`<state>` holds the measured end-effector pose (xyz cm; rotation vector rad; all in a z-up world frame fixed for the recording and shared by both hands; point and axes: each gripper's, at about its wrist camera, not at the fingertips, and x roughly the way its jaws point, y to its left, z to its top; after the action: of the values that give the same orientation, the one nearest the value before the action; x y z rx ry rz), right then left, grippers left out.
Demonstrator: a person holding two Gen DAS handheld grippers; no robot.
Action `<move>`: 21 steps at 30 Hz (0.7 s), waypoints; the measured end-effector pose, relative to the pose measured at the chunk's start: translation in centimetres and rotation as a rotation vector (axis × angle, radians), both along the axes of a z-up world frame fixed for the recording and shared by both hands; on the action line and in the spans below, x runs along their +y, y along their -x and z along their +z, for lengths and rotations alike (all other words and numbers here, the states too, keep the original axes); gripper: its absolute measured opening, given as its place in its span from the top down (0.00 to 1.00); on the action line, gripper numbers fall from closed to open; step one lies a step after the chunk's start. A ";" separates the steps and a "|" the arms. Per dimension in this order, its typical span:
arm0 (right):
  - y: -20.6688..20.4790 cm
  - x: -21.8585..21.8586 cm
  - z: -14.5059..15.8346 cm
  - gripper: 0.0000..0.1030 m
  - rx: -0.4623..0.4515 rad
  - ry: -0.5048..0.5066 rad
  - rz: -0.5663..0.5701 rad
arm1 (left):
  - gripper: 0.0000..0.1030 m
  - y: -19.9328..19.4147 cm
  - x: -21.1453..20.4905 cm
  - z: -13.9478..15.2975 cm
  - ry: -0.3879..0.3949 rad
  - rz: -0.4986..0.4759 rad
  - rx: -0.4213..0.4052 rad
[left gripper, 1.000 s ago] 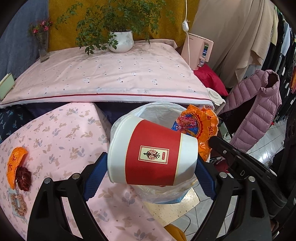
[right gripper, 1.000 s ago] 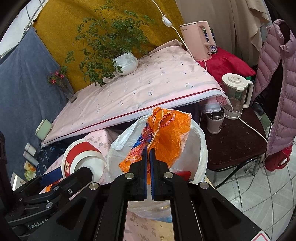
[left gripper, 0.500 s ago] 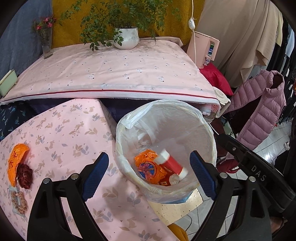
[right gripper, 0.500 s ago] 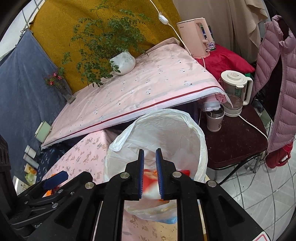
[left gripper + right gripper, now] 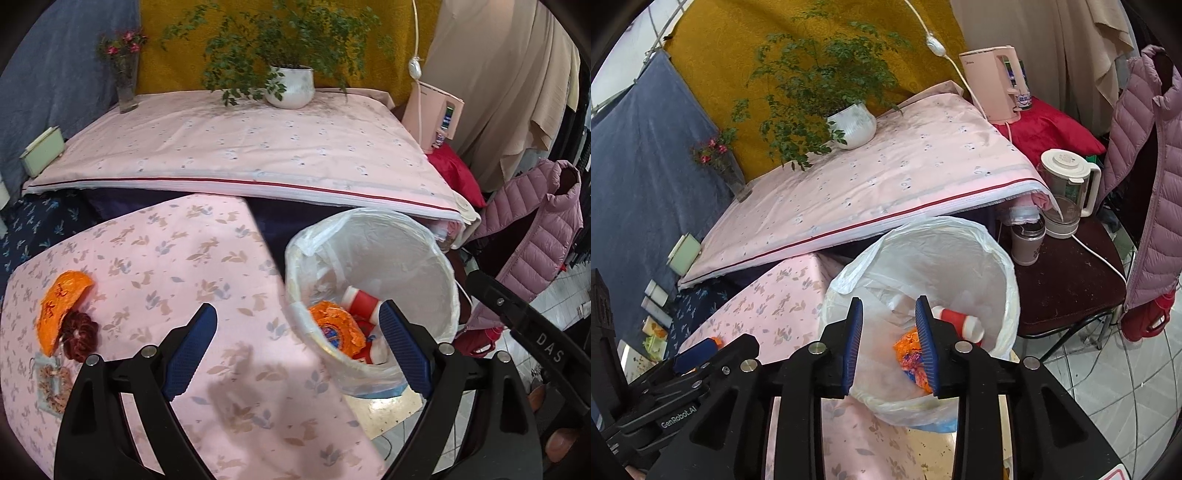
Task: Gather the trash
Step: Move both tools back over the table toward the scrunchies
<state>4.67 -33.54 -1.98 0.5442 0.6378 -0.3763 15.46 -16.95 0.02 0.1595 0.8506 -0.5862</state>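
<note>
Hovering over the lined bin (image 5: 997, 258), the right gripper (image 5: 889, 334) has just been opening with nothing between its jaws, the left gripper (image 5: 295, 332) gapes wide and empty, and an orange wrapper (image 5: 61, 306) lies off to its left.

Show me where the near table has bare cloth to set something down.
The near table is bare from the bin leftward, across its middle and near edge. Only its left end is crowded: an orange wrapper, a dark red scrunchie and a small packet lie bunched there.
</note>
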 end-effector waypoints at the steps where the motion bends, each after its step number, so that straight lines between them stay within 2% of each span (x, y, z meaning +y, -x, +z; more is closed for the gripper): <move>1: -0.2 0.5 0.1 0.71 0.002 0.004 0.009 | 0.17 0.0 0.6 -0.1 -0.003 0.011 -0.004; 10: -2.2 5.7 0.0 0.70 0.024 0.021 0.111 | 0.17 -0.9 6.8 -0.6 -0.006 0.126 -0.002; 21: -5.2 13.9 -0.8 0.70 0.058 0.028 0.266 | 0.17 -2.0 16.7 -2.5 -0.027 0.311 0.022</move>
<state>9.85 -19.68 -2.81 0.4164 0.7497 -0.1506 17.48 -0.25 -2.46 0.0436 0.8844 -0.2853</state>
